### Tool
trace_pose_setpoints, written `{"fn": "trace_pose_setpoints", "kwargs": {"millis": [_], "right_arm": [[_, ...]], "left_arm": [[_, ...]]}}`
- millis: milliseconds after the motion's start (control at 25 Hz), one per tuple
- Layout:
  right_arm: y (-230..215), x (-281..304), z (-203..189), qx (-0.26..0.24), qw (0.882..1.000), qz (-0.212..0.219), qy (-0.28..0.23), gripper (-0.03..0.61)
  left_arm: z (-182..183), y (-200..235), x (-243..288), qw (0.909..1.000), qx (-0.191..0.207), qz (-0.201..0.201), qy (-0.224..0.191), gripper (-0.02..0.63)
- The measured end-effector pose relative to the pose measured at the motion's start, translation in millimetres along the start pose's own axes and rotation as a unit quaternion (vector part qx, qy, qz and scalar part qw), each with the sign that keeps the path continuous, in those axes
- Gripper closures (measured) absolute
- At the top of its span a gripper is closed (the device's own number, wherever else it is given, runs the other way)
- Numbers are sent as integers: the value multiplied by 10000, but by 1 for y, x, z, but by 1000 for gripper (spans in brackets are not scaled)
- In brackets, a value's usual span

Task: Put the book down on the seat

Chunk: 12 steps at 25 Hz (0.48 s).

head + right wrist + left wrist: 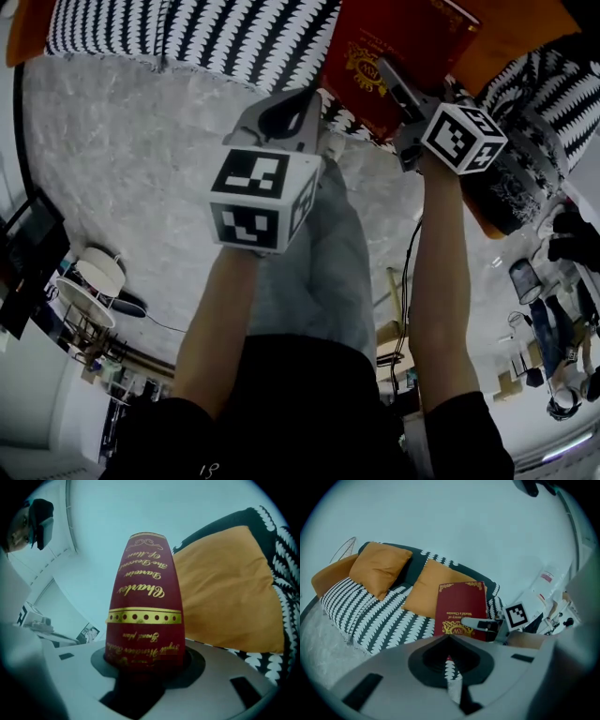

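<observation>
My right gripper [405, 86] is shut on the lower edge of a dark red book [394, 42] with gold lettering and holds it upright above the sofa. In the right gripper view the book [144, 592] rises straight out of the jaws of the right gripper [144, 663], spine toward the camera. The left gripper view shows the book [461, 603] in front of an orange cushion [431, 585], over the black-and-white patterned seat [379, 620]. My left gripper [281, 120] hovers left of the book, jaws together, holding nothing.
A second orange cushion [379, 566] leans at the sofa's left end. Grey carpet [122, 159] lies in front of the sofa. A round white side table [94, 281] stands at the left, and cluttered furniture [553, 281] at the right. A person [28, 522] stands off to one side.
</observation>
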State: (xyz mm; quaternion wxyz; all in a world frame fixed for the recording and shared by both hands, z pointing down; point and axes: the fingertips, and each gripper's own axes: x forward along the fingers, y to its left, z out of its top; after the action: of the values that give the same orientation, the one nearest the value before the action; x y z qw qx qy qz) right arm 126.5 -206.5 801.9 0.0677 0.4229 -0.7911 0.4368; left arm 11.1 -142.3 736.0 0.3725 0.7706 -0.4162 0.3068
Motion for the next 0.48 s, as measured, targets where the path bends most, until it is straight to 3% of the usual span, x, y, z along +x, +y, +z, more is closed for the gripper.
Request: {"fn": "trace_pose_setpoints", "kwargs": {"millis": [480], "right_arm": [[-41,24,-16,56,9995,-239,192,350]], "left_arm": [[-1,7,-1,9999,-118,72,-104,603]]}}
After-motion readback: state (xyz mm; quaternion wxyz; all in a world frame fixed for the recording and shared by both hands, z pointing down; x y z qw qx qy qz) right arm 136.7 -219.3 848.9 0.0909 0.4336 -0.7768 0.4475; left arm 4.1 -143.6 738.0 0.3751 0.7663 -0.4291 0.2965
